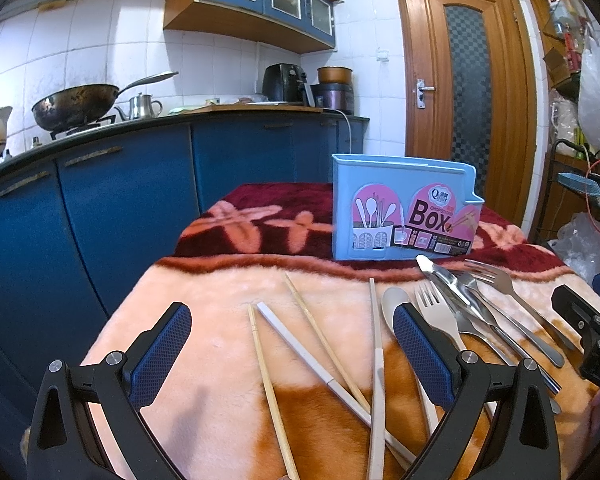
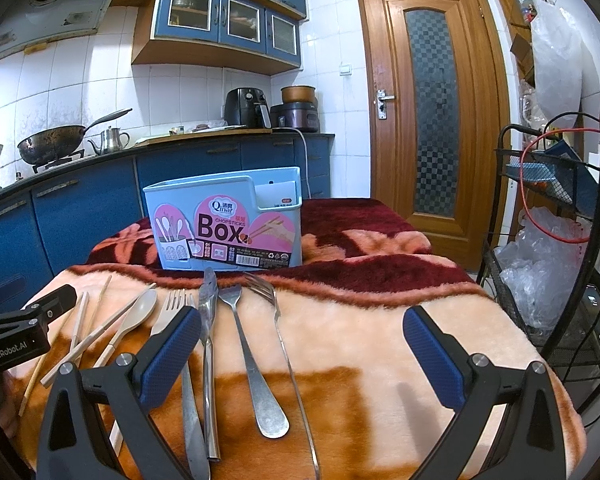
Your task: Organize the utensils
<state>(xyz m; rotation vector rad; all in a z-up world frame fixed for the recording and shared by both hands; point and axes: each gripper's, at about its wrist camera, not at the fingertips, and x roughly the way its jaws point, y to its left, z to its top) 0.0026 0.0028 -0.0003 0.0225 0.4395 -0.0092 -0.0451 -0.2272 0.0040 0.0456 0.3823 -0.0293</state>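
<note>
L gripper point(image 1: 292, 336): jaws spread wide, nothing between pads, hovering low over near edge of blanket; blue-padded fingers point(image 1: 162, 354) to either side of chopstick spread.
Chopsticks point(image 1: 320, 360): loose on orange/peach part of blanket point(image 1: 204, 320), left of the metal pieces; fanned and crossing near front; mix of bamboo-coloured and pale ones.
Beige spoon point(image 1: 396, 300): just right of chopsticks, bowl pointing toward box, partly behind L gripper's right finger.
Beige fork point(image 1: 436, 312): beside spoon, tines toward box.
Metal cutlery point(image 2: 236, 340): knife, forks and long-handled pieces lying side by side, handles toward cam, tips toward box; some overlapping in left wrist view.
Metal knife point(image 2: 209, 320): blade tip near base of box, touching or not – can't tell.
Box point(image 2: 228, 224): light-blue plastic holder w/ pink "Chopsticks Box" label, upright on dark red band of blanket, behind all utensils; taller main section on left, lower side pocket on right; contents not visible.
R gripper point(image 2: 302, 338): released, wide apart, holding nothing; left finger point(image 2: 172, 352) over fork and knife handles, right finger over bare blanket.
Far right: wire rack point(image 2: 556, 208) w/ red cable and plastic bags, next to table.
Backgrd: blue cabinets, wok point(image 1: 74, 106) on stove, kettle, wooden door point(image 2: 432, 112).
</note>
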